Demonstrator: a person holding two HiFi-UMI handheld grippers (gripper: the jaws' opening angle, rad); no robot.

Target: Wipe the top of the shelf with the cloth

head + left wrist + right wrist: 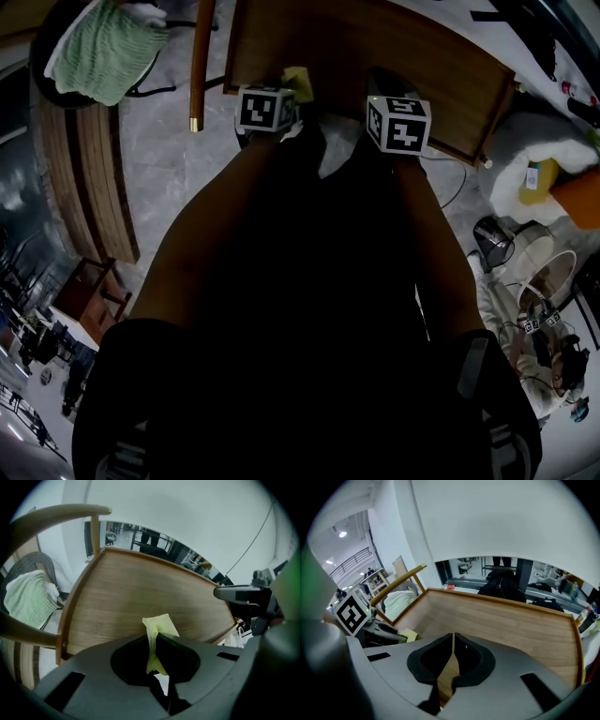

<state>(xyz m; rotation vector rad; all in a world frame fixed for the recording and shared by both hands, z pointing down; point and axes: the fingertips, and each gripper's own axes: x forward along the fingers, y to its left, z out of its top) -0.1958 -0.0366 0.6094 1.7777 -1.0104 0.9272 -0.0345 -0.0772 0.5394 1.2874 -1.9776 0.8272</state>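
Note:
A small yellow-green cloth (157, 634) sticks up between the jaws of my left gripper (155, 641), which is shut on it just above the near edge of the wooden shelf top (140, 602). From the head view the cloth (298, 81) peeks out beside the left gripper (281, 98) at the shelf top (366, 56). My right gripper (453, 645) hovers over the same shelf top (506, 620), jaws shut with nothing in them. The right gripper (389, 89) sits to the right of the left one; the cloth (409, 635) shows at its left.
A wooden chair (84, 169) carrying a pale green towel (103, 52) stands left of the shelf. A wooden rail (200, 61) runs beside it. Bags, a basket and cables (539, 262) crowd the floor on the right. A white wall rises behind the shelf.

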